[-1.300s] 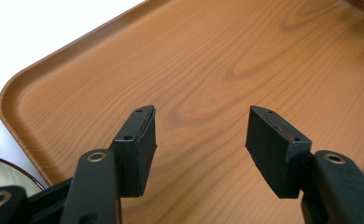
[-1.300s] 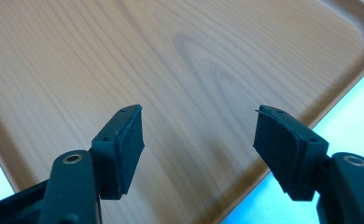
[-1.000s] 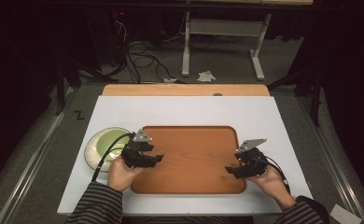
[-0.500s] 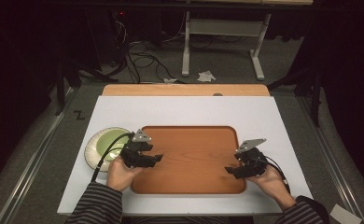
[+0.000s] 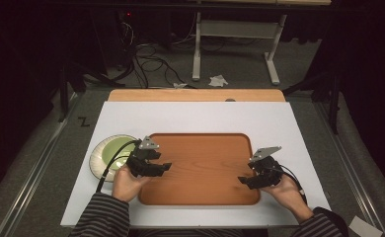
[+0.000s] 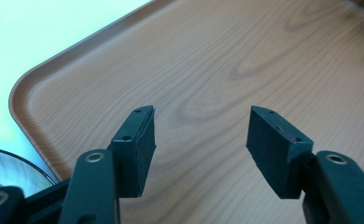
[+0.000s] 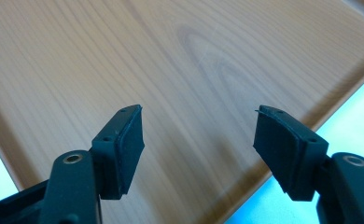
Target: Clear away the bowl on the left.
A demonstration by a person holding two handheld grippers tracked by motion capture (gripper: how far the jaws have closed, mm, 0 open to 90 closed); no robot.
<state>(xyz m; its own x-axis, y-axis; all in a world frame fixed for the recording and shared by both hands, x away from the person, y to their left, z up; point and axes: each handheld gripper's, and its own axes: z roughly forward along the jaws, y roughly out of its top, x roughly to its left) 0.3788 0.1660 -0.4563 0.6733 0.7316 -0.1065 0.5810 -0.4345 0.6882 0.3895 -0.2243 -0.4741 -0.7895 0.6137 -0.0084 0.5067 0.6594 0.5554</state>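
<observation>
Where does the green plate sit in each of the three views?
High view: the green plate lies on the white table, left of the wooden tray, partly under the left tongs.
Left gripper view: a dark curved edge of the plate shows at bottom left.
Right gripper view: not in it.
Shared landmark: the tray's wood grain.

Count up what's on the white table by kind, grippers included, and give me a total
Wooden tray: 1
Green plate: 1
Grippers: 2, the left gripper and the right gripper, both with jaws apart over the tray
Total: 4
</observation>
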